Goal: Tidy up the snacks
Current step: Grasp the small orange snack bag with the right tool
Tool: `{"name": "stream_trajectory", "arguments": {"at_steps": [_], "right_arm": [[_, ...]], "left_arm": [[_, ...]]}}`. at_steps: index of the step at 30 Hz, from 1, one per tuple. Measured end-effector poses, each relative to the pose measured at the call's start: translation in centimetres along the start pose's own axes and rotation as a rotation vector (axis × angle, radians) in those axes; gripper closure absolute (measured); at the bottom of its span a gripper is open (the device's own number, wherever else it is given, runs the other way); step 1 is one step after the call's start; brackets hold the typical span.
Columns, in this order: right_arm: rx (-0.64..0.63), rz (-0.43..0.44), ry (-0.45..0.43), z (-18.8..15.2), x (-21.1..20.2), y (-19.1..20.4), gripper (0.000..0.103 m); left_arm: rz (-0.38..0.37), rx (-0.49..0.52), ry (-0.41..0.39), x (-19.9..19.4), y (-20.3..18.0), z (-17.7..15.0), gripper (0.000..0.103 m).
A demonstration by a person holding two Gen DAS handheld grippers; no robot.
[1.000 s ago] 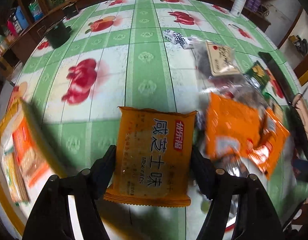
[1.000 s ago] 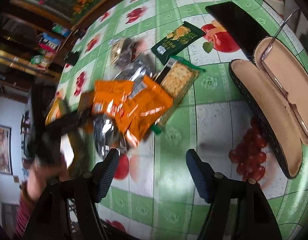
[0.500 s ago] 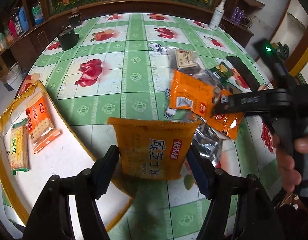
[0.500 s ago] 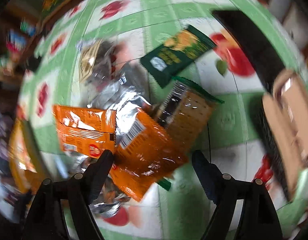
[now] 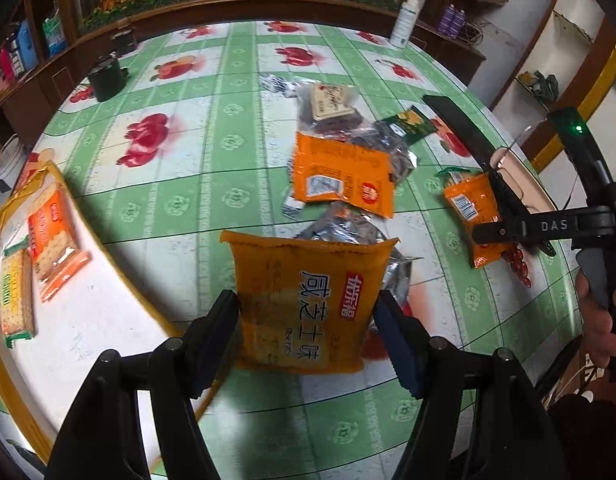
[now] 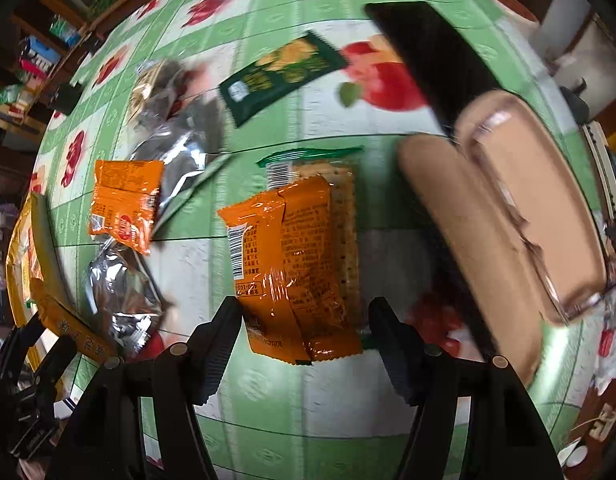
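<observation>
My left gripper [image 5: 308,340] is shut on a yellow-orange biscuit packet [image 5: 303,292] with red and black print, held upright above the table beside the tray. My right gripper [image 6: 308,340] points down over an orange snack packet [image 6: 291,264]. That packet lies on a clear cracker packet with a green end [image 6: 344,192]. The right jaws are closing with the orange packet's lower end between them, and a narrow gap still shows at the right pad. In the left wrist view a hand [image 5: 596,320] holds that gripper over the same orange packet [image 5: 468,208].
A yellow-rimmed white tray [image 5: 99,312] at the left holds two cracker packets [image 5: 51,236]. Another orange packet [image 6: 123,200], silver packets [image 6: 123,300] and a dark green packet [image 6: 279,76] lie loose. An open glasses case [image 6: 508,220] and a black slab [image 6: 428,52] are at the right.
My left gripper rose and drew back with the biscuit packet toward the tray. My right gripper swung over the orange packet and its jaws narrowed around it.
</observation>
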State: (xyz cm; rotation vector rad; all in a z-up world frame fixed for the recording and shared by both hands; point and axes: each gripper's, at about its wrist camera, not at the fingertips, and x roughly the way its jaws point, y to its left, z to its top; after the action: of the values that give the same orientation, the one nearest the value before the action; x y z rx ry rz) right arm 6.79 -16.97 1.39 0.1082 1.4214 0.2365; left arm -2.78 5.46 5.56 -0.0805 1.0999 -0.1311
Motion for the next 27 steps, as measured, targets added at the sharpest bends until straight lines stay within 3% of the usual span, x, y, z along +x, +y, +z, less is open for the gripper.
{"name": "stream_trajectory", "arguments": {"at_steps": [4,13,24,26,27], "right_arm": [[0.009,0.024,-0.01,-0.4,-0.4,-1.1,0.033],[-0.173,-0.171,-0.1,-1.1,-1.4,2.1,0.029],[-0.273,-0.228,-0.123,-1.1,-0.8,4.5,0.027],[-0.295,-0.246,-0.124,-1.1,-0.1,5.1,0.028],[-0.302,-0.262,-0.128,-1.3,-0.1,5.0,0.037]], "left_arm": [[-0.002,0.022,0.0,0.1,-1.0,0.3,0.034],[0.006,0.012,-0.018,-0.5,-1.2,0.1,0.034],[0.019,-0.002,0.051,1.1,-1.2,-0.6,0.033],[0.056,0.016,0.073,2.0,-1.5,-0.4,0.025],[0.079,0.027,0.068,2.2,-1.7,-0.4,0.022]]}}
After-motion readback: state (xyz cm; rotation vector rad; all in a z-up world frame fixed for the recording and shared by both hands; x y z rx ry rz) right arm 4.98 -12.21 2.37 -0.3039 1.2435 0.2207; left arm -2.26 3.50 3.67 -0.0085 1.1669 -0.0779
